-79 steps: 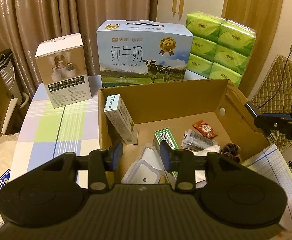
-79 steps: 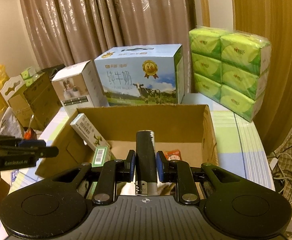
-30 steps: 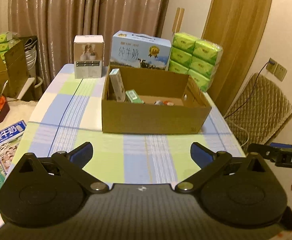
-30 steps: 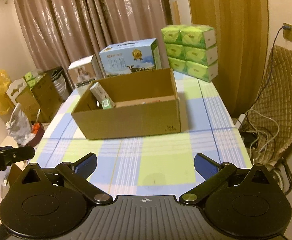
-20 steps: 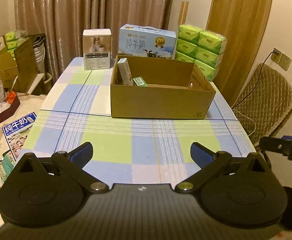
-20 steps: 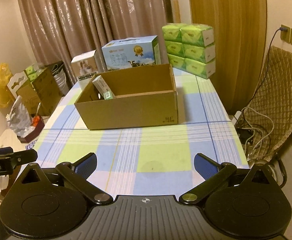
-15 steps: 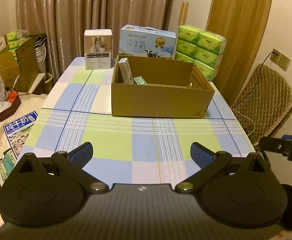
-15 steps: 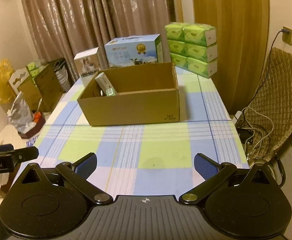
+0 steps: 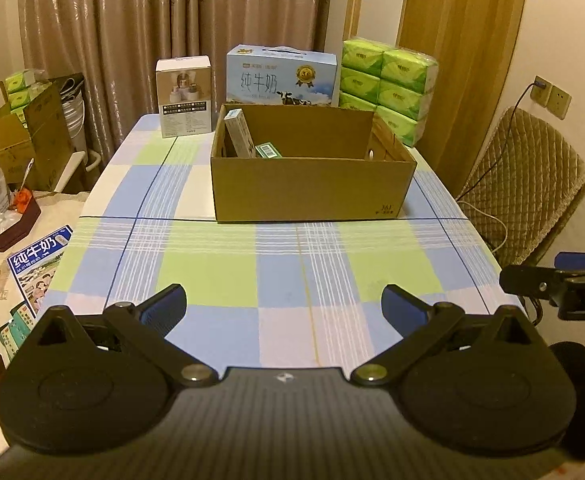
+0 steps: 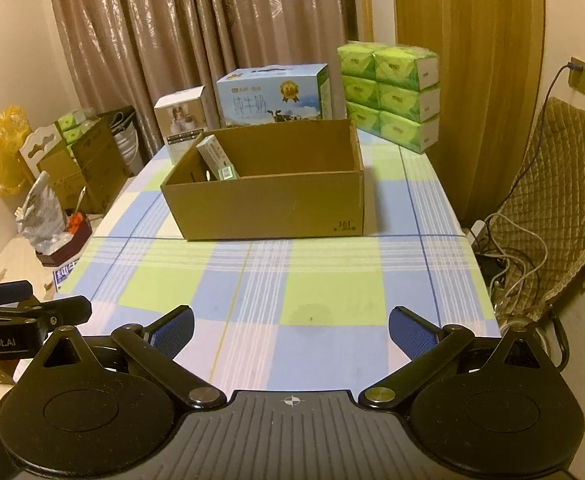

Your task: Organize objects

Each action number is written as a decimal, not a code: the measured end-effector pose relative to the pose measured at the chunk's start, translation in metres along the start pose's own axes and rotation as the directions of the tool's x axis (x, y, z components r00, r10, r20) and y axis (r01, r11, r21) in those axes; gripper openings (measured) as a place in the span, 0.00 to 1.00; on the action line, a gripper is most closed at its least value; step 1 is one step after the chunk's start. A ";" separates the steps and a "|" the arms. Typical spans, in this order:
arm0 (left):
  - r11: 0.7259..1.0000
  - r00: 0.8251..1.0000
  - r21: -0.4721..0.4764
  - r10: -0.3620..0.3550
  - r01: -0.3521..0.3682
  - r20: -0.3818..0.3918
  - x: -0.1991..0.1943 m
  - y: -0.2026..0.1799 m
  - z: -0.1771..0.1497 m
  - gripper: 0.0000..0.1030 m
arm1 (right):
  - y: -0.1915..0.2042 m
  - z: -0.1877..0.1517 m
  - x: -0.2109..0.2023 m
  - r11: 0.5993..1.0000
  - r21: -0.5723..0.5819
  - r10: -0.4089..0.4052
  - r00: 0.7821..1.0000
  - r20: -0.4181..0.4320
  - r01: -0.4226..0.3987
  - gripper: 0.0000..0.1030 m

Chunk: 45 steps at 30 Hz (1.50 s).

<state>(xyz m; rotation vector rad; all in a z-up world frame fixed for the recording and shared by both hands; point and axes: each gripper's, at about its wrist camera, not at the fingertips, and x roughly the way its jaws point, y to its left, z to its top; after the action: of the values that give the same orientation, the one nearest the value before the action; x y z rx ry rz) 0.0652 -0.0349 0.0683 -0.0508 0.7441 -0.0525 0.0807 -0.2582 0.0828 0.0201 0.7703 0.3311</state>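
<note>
An open cardboard box (image 9: 312,188) stands on the far half of the checked table (image 9: 284,288); it also shows in the right wrist view (image 10: 268,204). A tall white-green carton (image 9: 239,132) leans inside its left end beside a green packet (image 9: 268,150); both show in the right wrist view, the carton (image 10: 212,156) and the packet (image 10: 227,172). My left gripper (image 9: 284,312) is open and empty over the table's near edge. My right gripper (image 10: 291,330) is open and empty too, well short of the box.
Behind the box stand a white product box (image 9: 183,96), a blue milk case (image 9: 282,76) and stacked green tissue packs (image 9: 388,88). A quilted chair (image 9: 520,184) stands right of the table. Boxes, bags and leaflets (image 9: 36,268) lie at the left.
Both grippers have pulled back from the box to the table's near edge. The right gripper has let go of the dark cylinder it held; both now stand wide open.
</note>
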 end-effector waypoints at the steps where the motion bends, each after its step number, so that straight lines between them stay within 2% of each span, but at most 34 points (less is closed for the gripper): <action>1: 1.000 1.000 -0.001 0.001 -0.001 0.000 0.000 0.000 0.000 0.99 | 0.000 -0.001 0.000 1.000 0.001 0.001 1.000 -0.001 -0.001 0.98; 45: 1.000 1.000 -0.002 0.000 0.000 -0.004 0.007 -0.002 -0.003 0.99 | -0.002 -0.008 0.008 1.000 0.022 0.004 1.000 -0.017 -0.004 0.98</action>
<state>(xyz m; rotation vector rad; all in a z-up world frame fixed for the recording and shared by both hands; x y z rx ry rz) 0.0677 -0.0379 0.0615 -0.0530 0.7479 -0.0522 0.0812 -0.2585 0.0714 0.0393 0.7907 0.3268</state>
